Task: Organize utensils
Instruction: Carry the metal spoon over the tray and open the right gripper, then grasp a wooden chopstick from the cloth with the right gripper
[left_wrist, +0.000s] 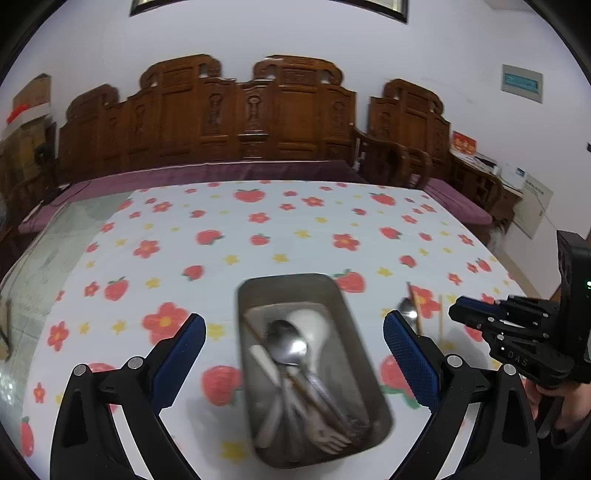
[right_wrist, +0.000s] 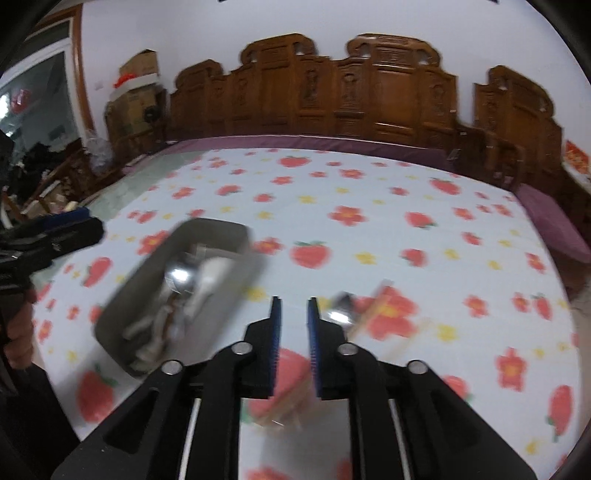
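A metal tray (left_wrist: 314, 369) on the cloth-covered bench (left_wrist: 258, 229) already holds spoons, a fork and a chopstick, with the left gripper (left_wrist: 293, 354), jaws wide open and empty, hovering over it. Right of the tray, a loose spoon (right_wrist: 341, 308) and chopsticks (left_wrist: 430, 321) lie on the cloth beside the right gripper (right_wrist: 294, 347), its jaws narrowly apart and empty. That narrow gap risks nudging the spoon away from the tray rather than straddling it.

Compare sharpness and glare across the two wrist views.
Left wrist: metal tray motion-smeared, spoon bowl flares, tablecloth fairly crisp. Right wrist: heavier blur overall, tray and loose spoon smeared with bright glints; both fisheye-bent.
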